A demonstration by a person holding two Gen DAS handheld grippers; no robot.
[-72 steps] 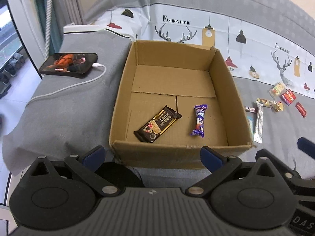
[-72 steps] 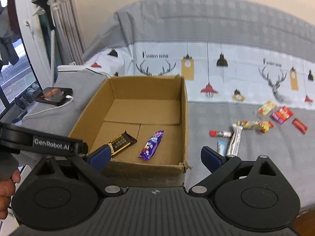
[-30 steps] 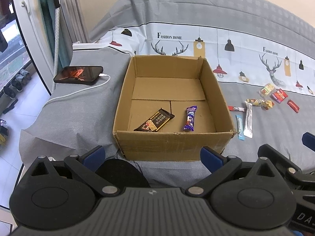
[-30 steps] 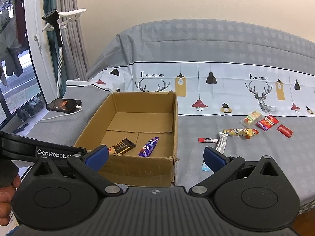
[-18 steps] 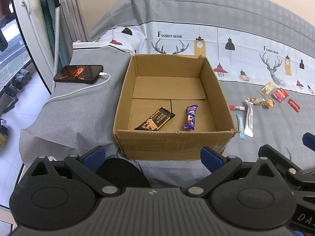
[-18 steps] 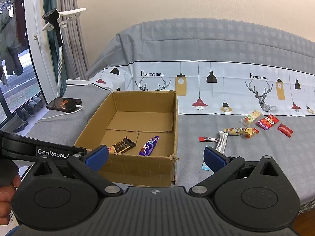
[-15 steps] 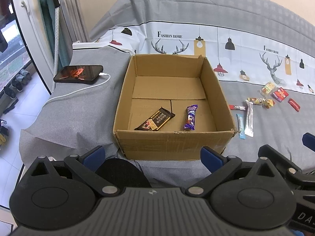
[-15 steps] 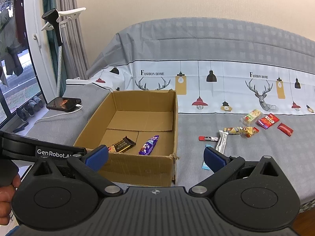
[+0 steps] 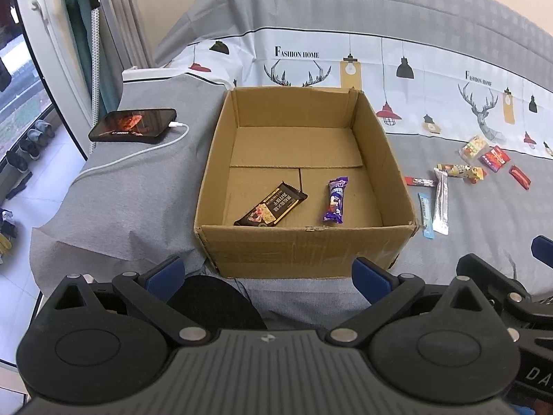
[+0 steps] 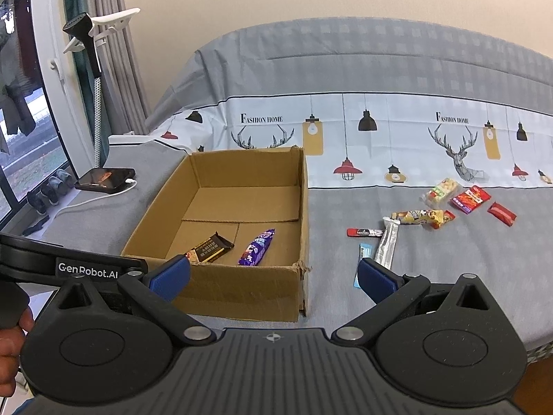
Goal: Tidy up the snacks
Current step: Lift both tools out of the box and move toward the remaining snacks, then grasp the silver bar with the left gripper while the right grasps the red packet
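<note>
An open cardboard box [image 9: 304, 252] [image 10: 242, 294] rests on the grey bedspread. Inside lie a dark chocolate bar [image 9: 271, 204] [image 10: 209, 248] and a purple candy bar [image 9: 336, 200] [image 10: 256, 247]. Several loose snacks lie to the box's right: a silver stick [image 9: 441, 200] [image 10: 387, 243], a blue stick [image 9: 425, 215], a red stick [image 10: 364, 232], a yellow wrapper [image 10: 422, 216] and red packets [image 10: 470, 199]. My left gripper [image 9: 268, 275] hangs open in front of the box's near wall. My right gripper [image 10: 273, 275] is open too, empty, level with the box's near right corner.
A phone [image 9: 133, 125] [image 10: 105, 179] on a white charging cable lies left of the box on the grey cover. A garment steamer stand [image 10: 93, 55] and a window are at the far left. The bed edge drops off at left. A hand [image 10: 12, 342] holds the left gripper's handle.
Both grippers have pulled back and up from the box since 2.4 s ago, so it looks smaller. Over the last half second nothing has shifted.
</note>
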